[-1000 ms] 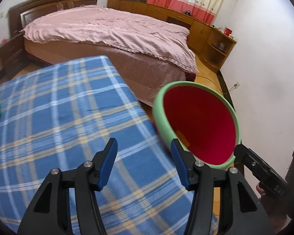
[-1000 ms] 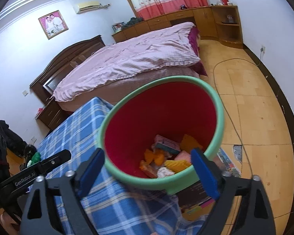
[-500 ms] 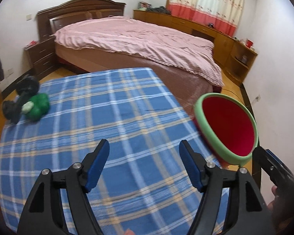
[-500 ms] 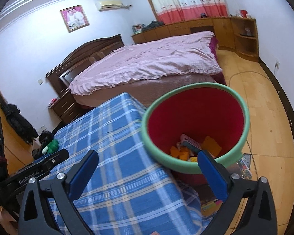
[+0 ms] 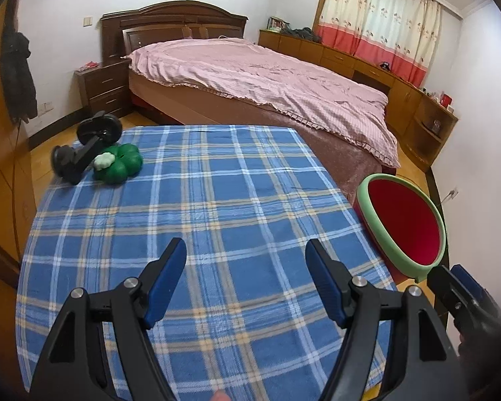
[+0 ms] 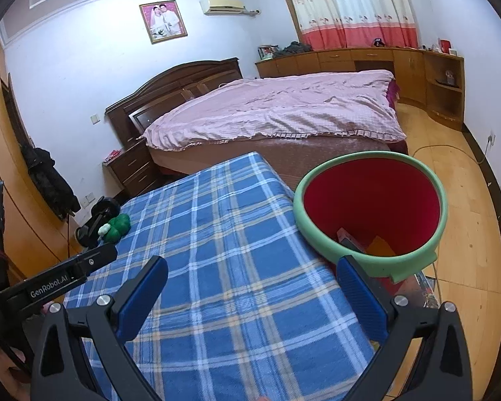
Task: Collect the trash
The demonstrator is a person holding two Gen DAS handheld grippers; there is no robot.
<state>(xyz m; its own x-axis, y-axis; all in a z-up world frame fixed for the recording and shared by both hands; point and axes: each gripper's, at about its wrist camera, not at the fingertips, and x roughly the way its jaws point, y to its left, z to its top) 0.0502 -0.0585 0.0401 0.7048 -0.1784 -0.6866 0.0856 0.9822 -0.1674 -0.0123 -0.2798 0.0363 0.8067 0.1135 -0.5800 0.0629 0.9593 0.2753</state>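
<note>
A red bin with a green rim (image 6: 370, 214) stands off the right edge of the blue plaid table (image 6: 223, 267); trash pieces (image 6: 360, 244) lie at its bottom. The bin also shows in the left wrist view (image 5: 404, 227). My left gripper (image 5: 247, 277) is open and empty above the table's near part (image 5: 217, 234). My right gripper (image 6: 250, 297) is open and empty, over the table's near right part, with its right finger (image 6: 360, 300) in front of the bin's rim.
A green flower-shaped object (image 5: 117, 163) and a black dumbbell (image 5: 83, 147) lie at the table's far left corner. A bed with a pink cover (image 5: 267, 77) stands behind the table. Wooden cabinets (image 6: 384, 60) line the far wall. Wooden floor lies right of the bin.
Both grippers have pulled back and up from the bin. The bin now looks smaller and farther right, and more of the table shows, including the green object and dumbbell.
</note>
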